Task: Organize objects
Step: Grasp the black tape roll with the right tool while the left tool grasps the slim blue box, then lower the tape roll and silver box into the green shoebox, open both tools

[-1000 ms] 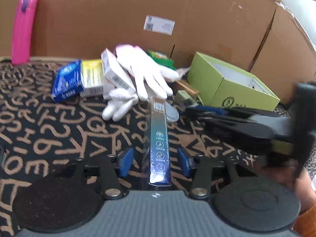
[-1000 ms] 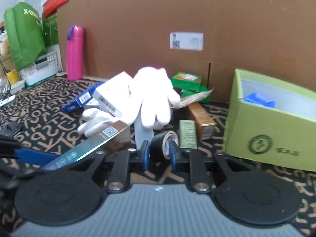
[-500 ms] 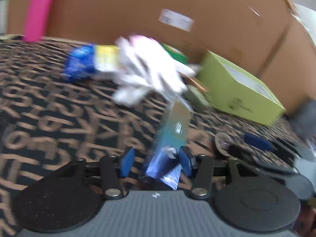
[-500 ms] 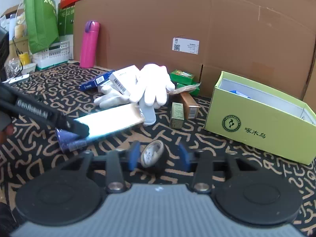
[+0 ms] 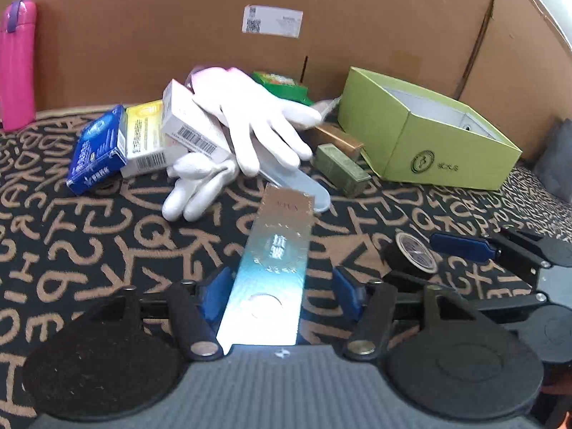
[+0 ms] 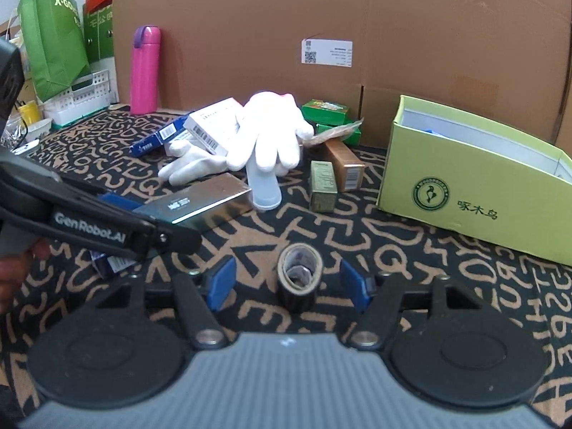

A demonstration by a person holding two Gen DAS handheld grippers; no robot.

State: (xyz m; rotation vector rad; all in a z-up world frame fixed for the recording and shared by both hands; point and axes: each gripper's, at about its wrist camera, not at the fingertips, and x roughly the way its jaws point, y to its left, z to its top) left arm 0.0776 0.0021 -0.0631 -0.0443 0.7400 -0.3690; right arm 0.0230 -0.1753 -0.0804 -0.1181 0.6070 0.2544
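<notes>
A cardboard wall [image 6: 357, 35] is seen behind a cloth patterned with letters [image 5: 89, 250]. Toward the right, an open green box [image 6: 464, 193] is set on the cloth. Near the middle, a pair of white gloves [image 5: 250, 125] is draped over small cartons, with a blue carton [image 5: 96, 150] at the left end of the heap and a pink flask [image 6: 144, 68] standing at the wall. A long silvery box [image 5: 271, 271] is seen lying lengthwise between the spread fingers of the left gripper [image 5: 282, 293]; contact with either pad cannot be told. A roll of tape [image 6: 299, 275] is stood on the cloth between the wide-apart fingers of the right gripper [image 6: 287, 286], touched by neither.
</notes>
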